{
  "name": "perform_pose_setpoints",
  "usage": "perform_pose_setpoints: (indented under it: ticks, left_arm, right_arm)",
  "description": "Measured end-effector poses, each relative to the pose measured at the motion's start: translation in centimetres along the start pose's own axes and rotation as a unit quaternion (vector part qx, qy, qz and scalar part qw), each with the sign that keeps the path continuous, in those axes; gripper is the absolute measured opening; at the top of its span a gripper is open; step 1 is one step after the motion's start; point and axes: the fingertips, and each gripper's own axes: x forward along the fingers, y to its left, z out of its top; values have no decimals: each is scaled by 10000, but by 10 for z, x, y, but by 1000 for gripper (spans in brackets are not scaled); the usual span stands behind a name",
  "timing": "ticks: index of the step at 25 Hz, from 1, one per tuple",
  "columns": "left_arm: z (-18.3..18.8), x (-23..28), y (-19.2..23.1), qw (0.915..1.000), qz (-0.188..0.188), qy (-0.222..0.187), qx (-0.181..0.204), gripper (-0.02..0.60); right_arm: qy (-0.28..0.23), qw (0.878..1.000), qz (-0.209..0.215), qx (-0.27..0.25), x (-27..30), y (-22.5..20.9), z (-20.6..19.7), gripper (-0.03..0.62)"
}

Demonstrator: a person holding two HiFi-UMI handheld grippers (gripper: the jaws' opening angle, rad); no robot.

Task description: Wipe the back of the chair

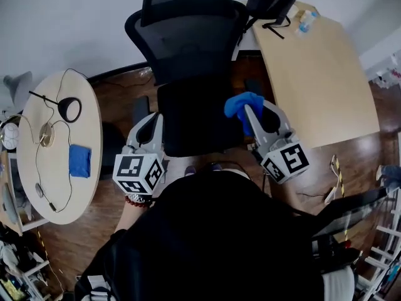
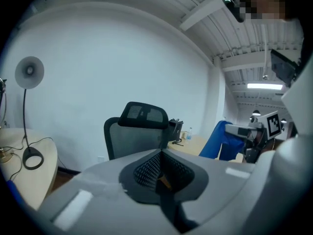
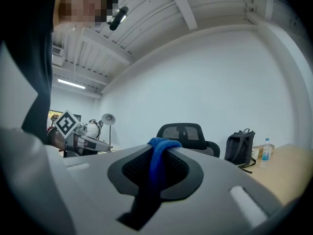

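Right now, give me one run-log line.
left gripper: shut, empty | right gripper: shut on blue cloth | chair back: no contact

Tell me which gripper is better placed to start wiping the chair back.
Right. The right gripper is shut on the blue cloth, pointed at the chair back; the left gripper is shut with nothing in it.

You'll find no words or numbers here that can be read. The left cube (image 1: pixel 139 173) and right cube (image 1: pixel 286 162) carry only black-and-white square patterns, not letters. The bottle (image 1: pixel 306 21) on the desk (image 1: pixel 319 80) has a bluish label, but its print is too small for you to make out.
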Motion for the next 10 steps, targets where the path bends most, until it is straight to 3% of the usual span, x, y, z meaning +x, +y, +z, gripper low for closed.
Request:
perform_pose_setpoints:
  ticks: [5, 10]
  left_arm:
    - [0, 4, -20, 9999, -134, -28, -73, 6]
    - [-1, 29, -55, 9971, -681, 165, 283, 6]
  right_arm:
    - [23, 10000, 32, 15, -5, -9, -6, 46]
    - [-199, 9984, -500, -184, -34, -30, 0, 44]
